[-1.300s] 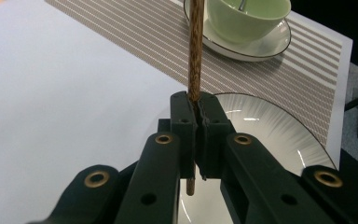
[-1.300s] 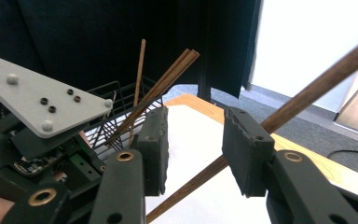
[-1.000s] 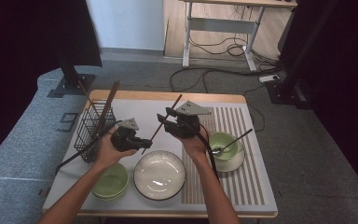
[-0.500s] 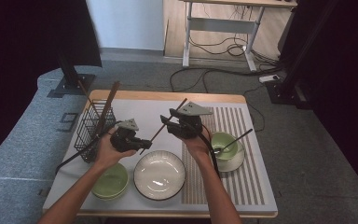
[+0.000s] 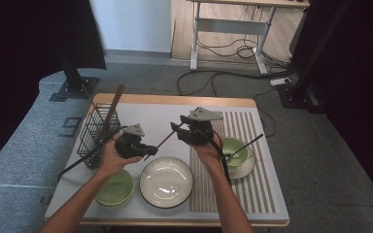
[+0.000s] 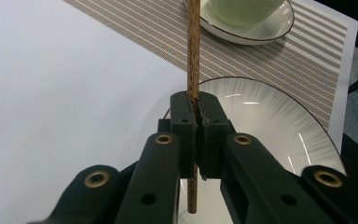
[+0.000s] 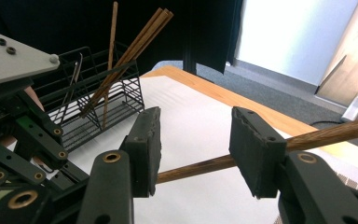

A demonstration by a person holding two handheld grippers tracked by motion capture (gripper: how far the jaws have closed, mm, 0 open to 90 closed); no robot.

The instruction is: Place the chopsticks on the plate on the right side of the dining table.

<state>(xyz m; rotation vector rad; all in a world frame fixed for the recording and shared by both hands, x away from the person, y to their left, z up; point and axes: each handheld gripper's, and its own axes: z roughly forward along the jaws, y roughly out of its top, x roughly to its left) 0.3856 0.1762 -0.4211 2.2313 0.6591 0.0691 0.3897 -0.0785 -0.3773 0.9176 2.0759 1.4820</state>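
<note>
Chopstick (image 6: pixel 193 56): we are pinching it in the left gripper (image 6: pixel 197 109) while the right gripper's (image 7: pixel 193 147) jaws, just opening, are releasing it.

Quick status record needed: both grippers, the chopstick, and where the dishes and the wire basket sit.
left gripper: shut on the chopstick, above the white plate
right gripper: open, jaws either side of the chopstick, pads not pressing; they have just been opening a little
chopstick: wooden, spans between both grippers
white plate: near table edge, centre
green bowl: left of the white plate
green cup on saucer: on the striped mat, right, with a dark utensil in it
wire basket: left side, holds more chopsticks
</note>
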